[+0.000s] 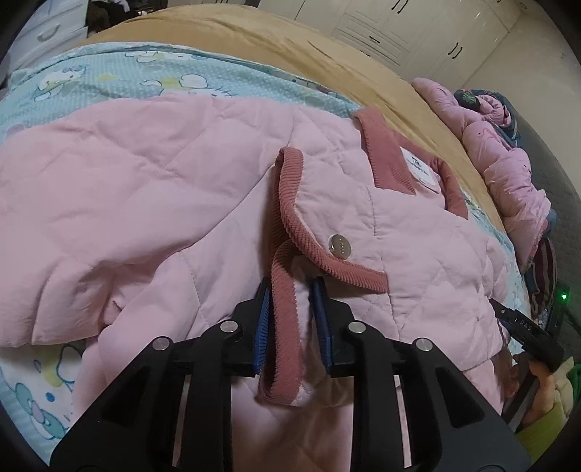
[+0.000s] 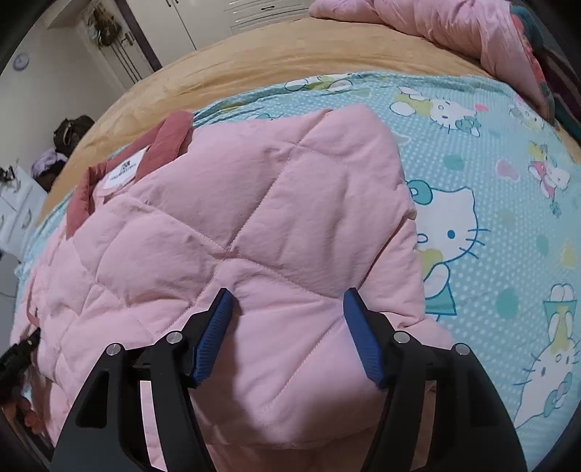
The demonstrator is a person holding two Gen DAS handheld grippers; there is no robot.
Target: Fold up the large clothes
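Note:
A pink quilted jacket (image 1: pixel 152 203) with dark pink corduroy trim and a silver snap (image 1: pixel 339 247) lies on the bed, its collar and white label (image 1: pixel 421 169) to the right. My left gripper (image 1: pixel 290 319) has its blue pads nearly together, closed on the corduroy-trimmed front edge (image 1: pixel 285 326), which fills the gap between them. In the right wrist view, a thick folded part of the jacket (image 2: pixel 254 218) bulges between the wide-set pads of my right gripper (image 2: pixel 288 334), and both pads touch the fabric. The label (image 2: pixel 123 169) shows at upper left.
The jacket rests on a light blue cartoon-cat sheet (image 2: pixel 490 181) over a tan blanket (image 1: pixel 290 47). A heap of pink padded bedding (image 1: pixel 508 174) lies along the far bed edge. White cupboards (image 1: pixel 399 25) stand behind. A hand (image 1: pixel 541 385) holds the other gripper at the right.

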